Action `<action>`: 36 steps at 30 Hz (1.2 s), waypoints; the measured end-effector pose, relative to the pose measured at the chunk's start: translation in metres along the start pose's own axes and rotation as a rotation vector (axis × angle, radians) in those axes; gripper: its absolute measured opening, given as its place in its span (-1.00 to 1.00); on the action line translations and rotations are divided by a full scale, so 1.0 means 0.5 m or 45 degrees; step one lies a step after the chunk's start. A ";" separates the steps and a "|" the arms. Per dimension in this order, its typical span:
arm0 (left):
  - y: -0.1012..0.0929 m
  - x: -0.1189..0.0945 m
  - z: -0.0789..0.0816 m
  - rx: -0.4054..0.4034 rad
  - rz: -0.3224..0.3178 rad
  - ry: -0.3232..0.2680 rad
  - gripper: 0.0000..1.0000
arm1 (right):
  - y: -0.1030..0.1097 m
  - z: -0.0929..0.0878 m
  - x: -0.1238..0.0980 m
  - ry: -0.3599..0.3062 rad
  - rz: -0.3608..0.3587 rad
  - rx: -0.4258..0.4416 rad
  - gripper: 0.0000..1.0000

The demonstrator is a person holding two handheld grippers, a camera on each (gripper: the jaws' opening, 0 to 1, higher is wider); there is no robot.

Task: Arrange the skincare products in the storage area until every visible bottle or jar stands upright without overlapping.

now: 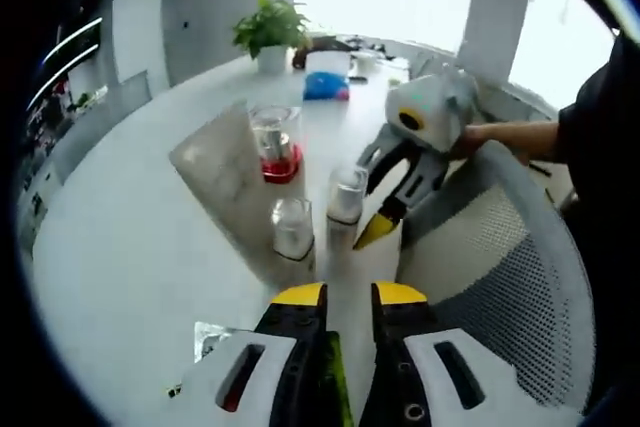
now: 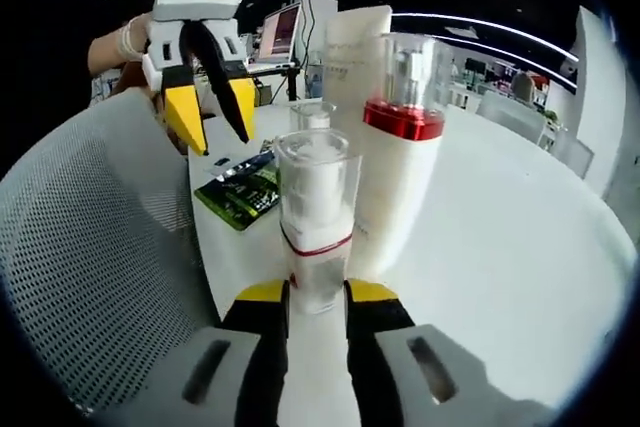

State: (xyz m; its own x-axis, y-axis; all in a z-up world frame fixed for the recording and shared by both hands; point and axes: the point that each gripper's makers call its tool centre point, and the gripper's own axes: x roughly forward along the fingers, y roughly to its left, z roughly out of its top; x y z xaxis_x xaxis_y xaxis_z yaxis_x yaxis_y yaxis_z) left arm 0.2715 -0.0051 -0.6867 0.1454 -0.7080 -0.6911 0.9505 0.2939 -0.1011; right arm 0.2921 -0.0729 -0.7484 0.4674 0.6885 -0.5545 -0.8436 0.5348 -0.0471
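A small clear bottle with a red band (image 2: 315, 197) stands upright between my right gripper's (image 2: 317, 297) jaws, which are shut on its base. In the left gripper view the same bottle (image 1: 346, 195) has the right gripper (image 1: 365, 205) at its right side. A tall bottle with a red ring (image 2: 400, 147) (image 1: 277, 142) and another small clear bottle (image 2: 312, 115) (image 1: 292, 227) stand upright close by. My left gripper (image 1: 350, 295) is open with nothing in it and hovers short of the bottles. It hangs at the upper left of the right gripper view (image 2: 222, 132).
A pale flat pouch (image 1: 215, 162) lies under and behind the bottles. A green packet (image 2: 240, 197) lies on the white table (image 1: 130, 247). A mesh chair back (image 1: 500, 247) (image 2: 90, 247) crowds the table edge. A potted plant (image 1: 270, 27) and a blue object (image 1: 325, 85) stand at the far end.
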 end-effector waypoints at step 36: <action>0.071 0.094 -0.025 0.013 0.105 0.020 -0.90 | -0.014 0.018 0.012 0.057 -0.006 0.060 -0.75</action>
State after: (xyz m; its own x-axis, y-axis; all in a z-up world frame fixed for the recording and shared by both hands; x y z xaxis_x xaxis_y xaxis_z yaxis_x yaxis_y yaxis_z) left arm 0.3088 -0.0201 -0.7317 0.2191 -0.6714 -0.7080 0.9383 0.3441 -0.0360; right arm 0.3032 -0.0681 -0.7437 0.4584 0.6636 -0.5913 -0.8275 0.5613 -0.0116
